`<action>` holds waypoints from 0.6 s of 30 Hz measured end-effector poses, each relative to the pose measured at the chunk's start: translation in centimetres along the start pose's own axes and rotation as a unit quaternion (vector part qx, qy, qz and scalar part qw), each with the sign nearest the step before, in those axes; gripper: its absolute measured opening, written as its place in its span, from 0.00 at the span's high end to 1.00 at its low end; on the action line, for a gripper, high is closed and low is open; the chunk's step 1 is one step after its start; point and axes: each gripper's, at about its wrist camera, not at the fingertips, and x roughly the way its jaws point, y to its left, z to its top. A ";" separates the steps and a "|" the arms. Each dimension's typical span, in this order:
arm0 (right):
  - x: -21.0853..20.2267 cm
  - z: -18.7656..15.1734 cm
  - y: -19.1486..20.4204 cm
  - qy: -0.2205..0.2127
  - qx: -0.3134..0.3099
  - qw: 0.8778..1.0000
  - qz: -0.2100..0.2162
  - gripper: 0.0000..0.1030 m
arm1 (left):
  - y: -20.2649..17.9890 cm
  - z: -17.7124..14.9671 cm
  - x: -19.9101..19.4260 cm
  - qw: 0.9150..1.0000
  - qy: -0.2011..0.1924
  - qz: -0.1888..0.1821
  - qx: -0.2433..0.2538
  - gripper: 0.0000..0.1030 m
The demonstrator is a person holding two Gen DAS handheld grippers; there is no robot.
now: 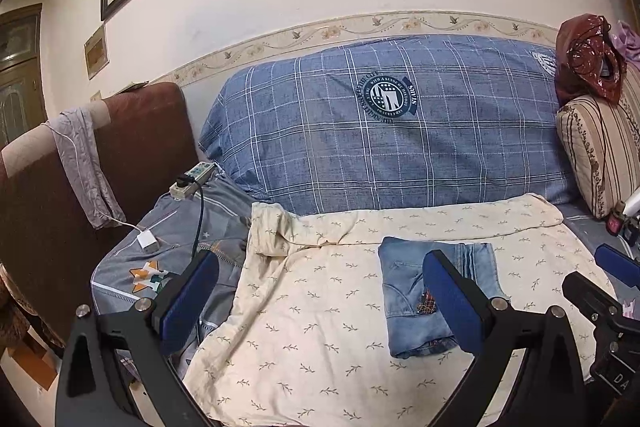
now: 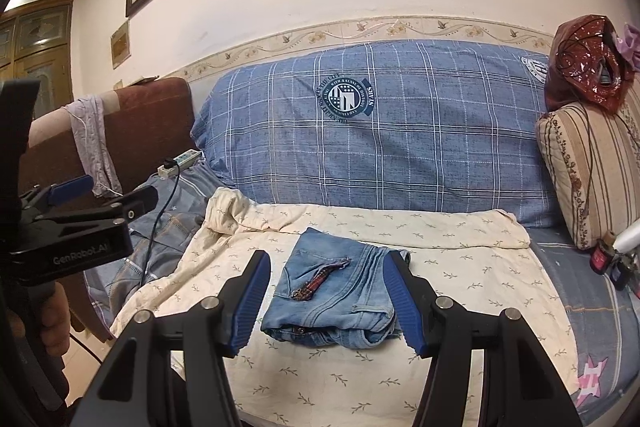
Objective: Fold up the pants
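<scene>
I see the jeans (image 2: 334, 297) folded into a small bundle, lying at the centre of the right wrist frame on a cream leaf-print sheet (image 2: 460, 267) over the bed. My right gripper (image 2: 326, 305) hovers with its blue fingers spread either side of the jeans, not touching them. My left gripper (image 1: 320, 307), lower centre of its frame, is also spread wide and holds nothing.

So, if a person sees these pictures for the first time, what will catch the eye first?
Probably the folded jeans, a small blue bundle lying in the middle of the cream leaf-print sheet. Behind it, the big blue plaid cushion with a round emblem fills the sofa back. In the foreground, the right hand-held gripper frames the jeans with open jaws, not touching them.
</scene>
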 end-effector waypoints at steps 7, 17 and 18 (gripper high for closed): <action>0.2 -0.4 0.4 0.007 -0.003 1.000 0.003 0.40 | -0.3 -0.3 -0.1 1.000 0.003 -0.003 0.008 0.01; 0.5 -0.8 0.8 0.014 -0.004 1.000 0.005 0.40 | -0.1 -0.4 -0.1 1.000 0.006 -0.006 0.006 0.01; 0.5 -0.8 0.8 0.015 -0.004 1.000 0.006 0.40 | -0.1 -0.4 -0.1 1.000 0.006 -0.006 0.006 0.01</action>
